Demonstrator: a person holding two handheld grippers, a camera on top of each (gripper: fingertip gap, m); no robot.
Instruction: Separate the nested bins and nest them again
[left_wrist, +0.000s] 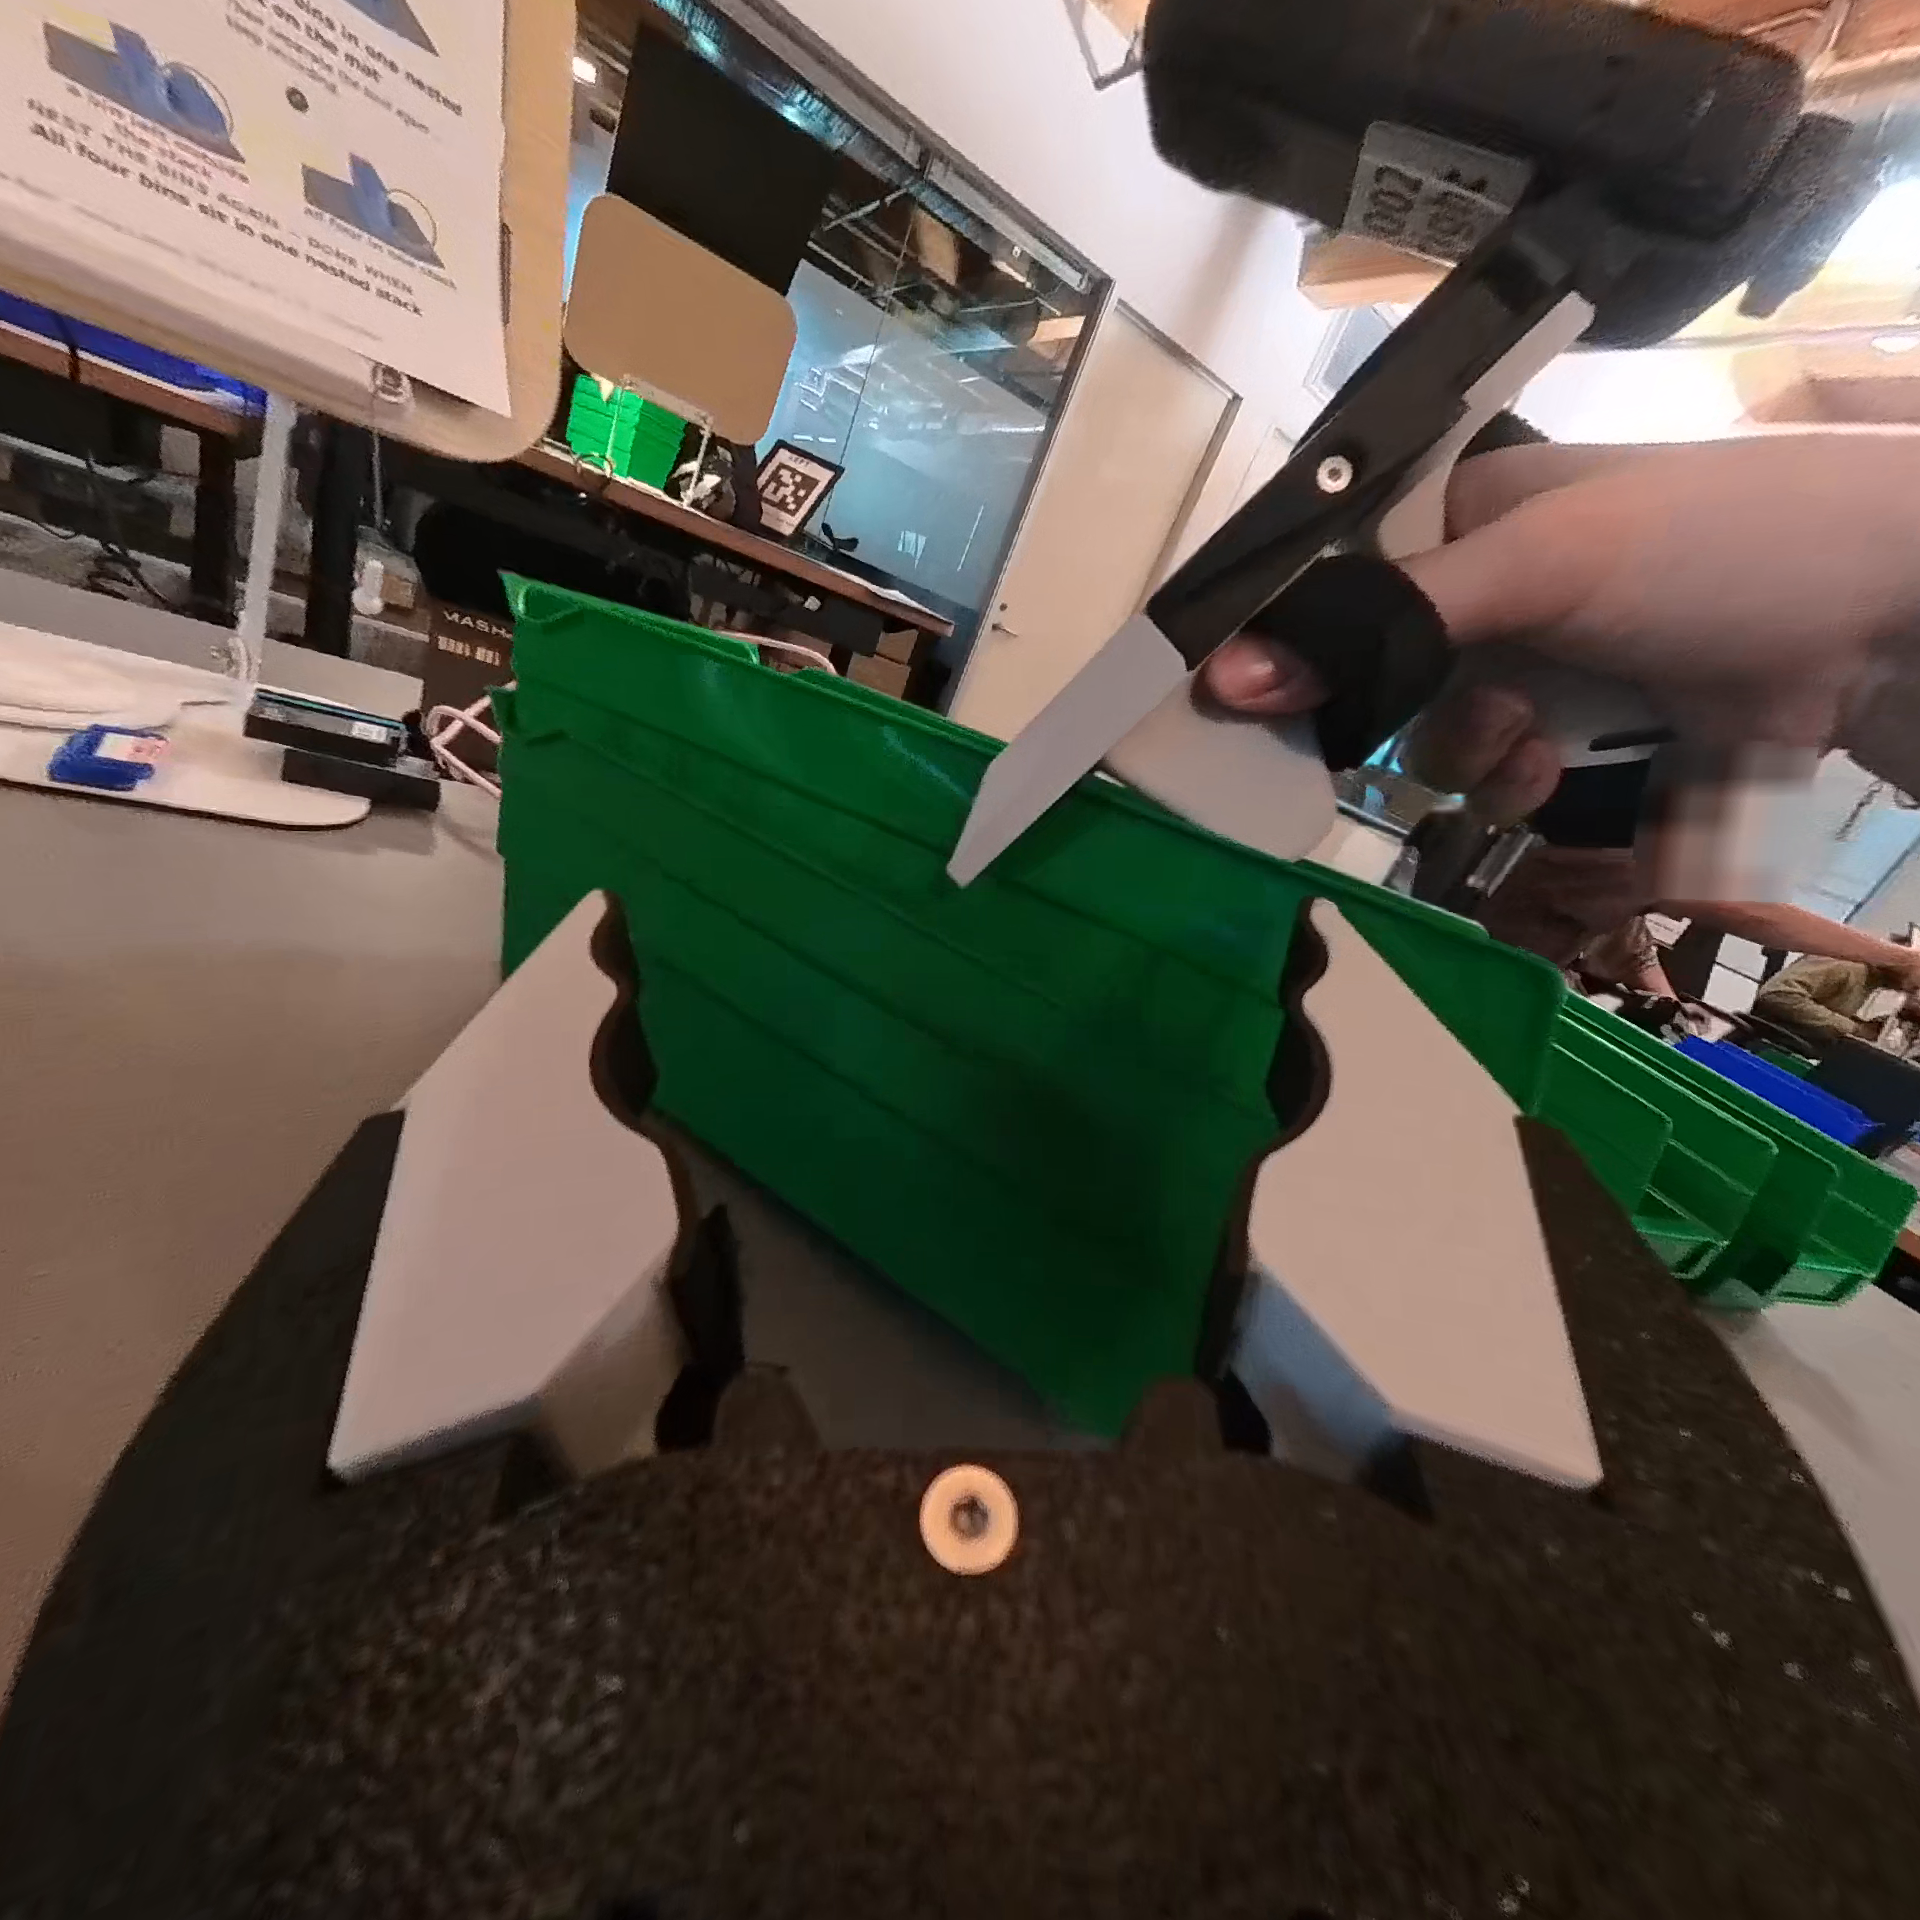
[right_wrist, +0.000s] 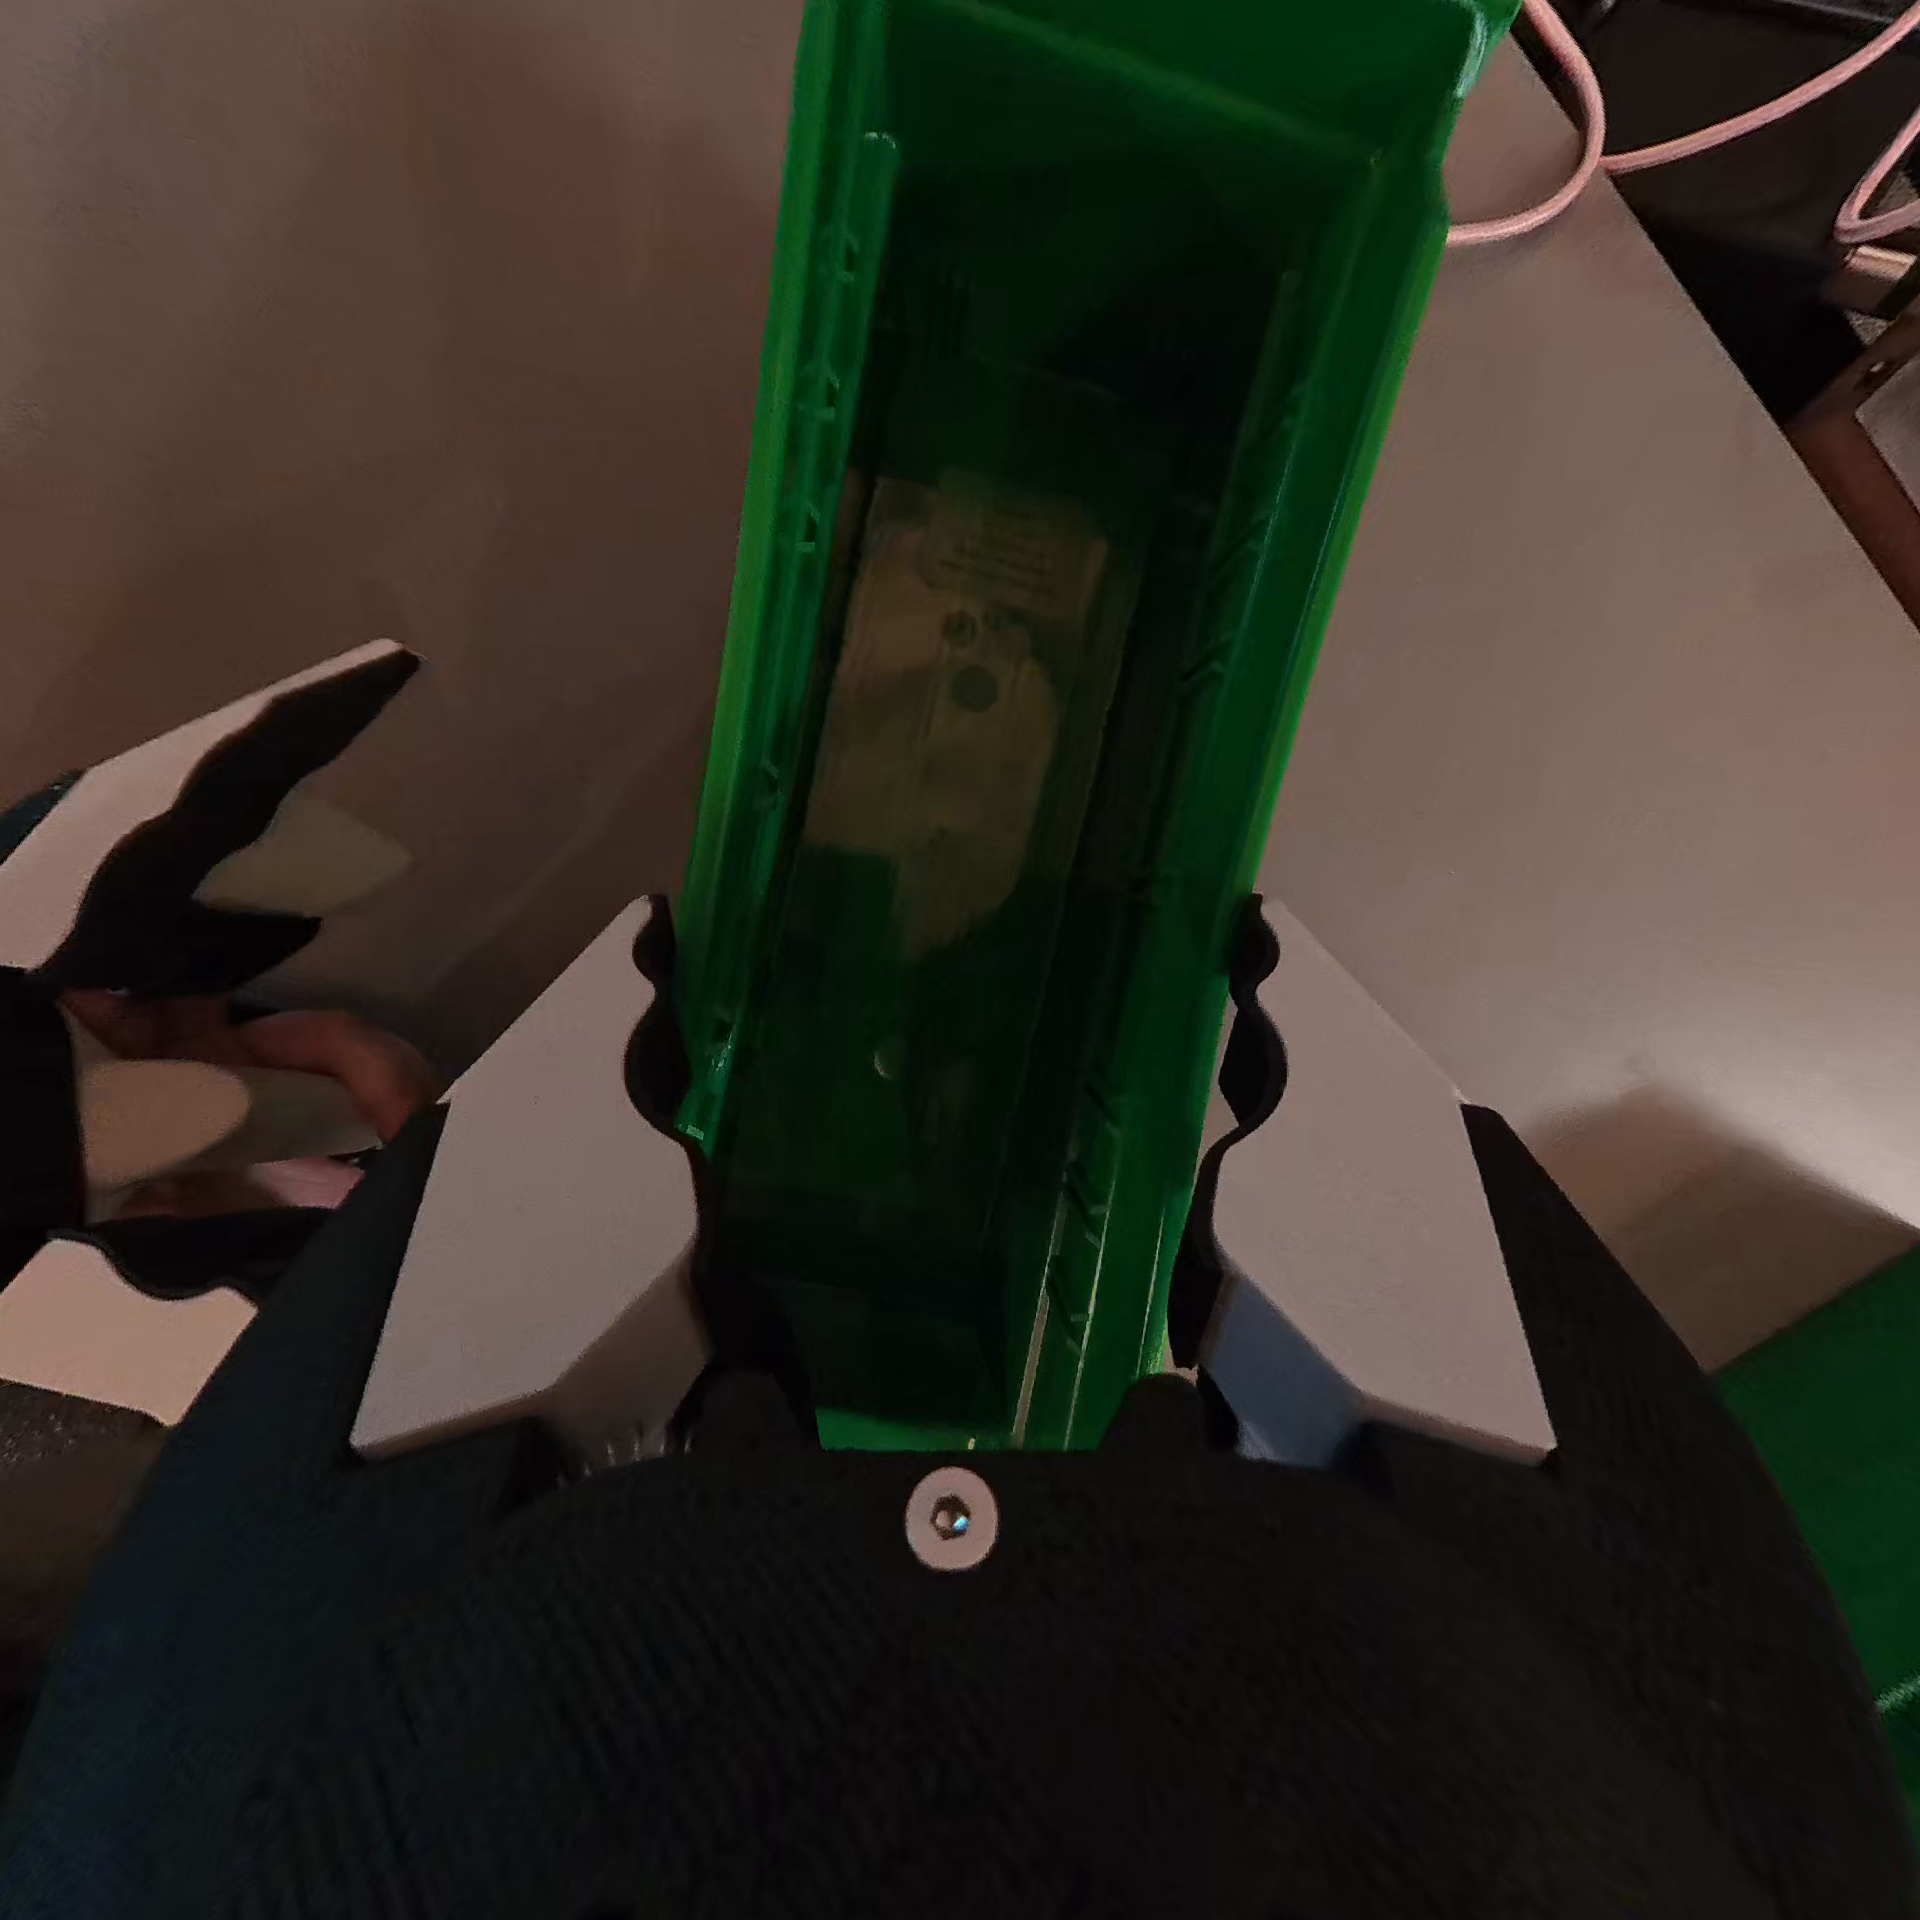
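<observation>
A stack of nested green bins (left_wrist: 935, 1039) stands on the grey table (left_wrist: 208, 1039). My right gripper (right_wrist: 956, 935) comes down over the top bin (right_wrist: 1039, 623). Its pads press the bin's two long walls, so it is shut on that bin. In the left wrist view the right gripper (left_wrist: 1132, 831) sits at the stack's top rim, held by a hand. My left gripper (left_wrist: 961, 935) is open and empty, low at the stack's long side, with the lowest bin's corner between its fingers. In the right wrist view its fingers (right_wrist: 239, 748) lie left of the bin.
An instruction sheet on a board (left_wrist: 260, 156) hangs at the upper left. A white stand base with black devices (left_wrist: 343, 748) and a small blue object (left_wrist: 104, 753) lie behind the stack. A pink cable (right_wrist: 1558, 156) runs by the table's far edge. Blue bins (left_wrist: 1756, 1091) sit far right.
</observation>
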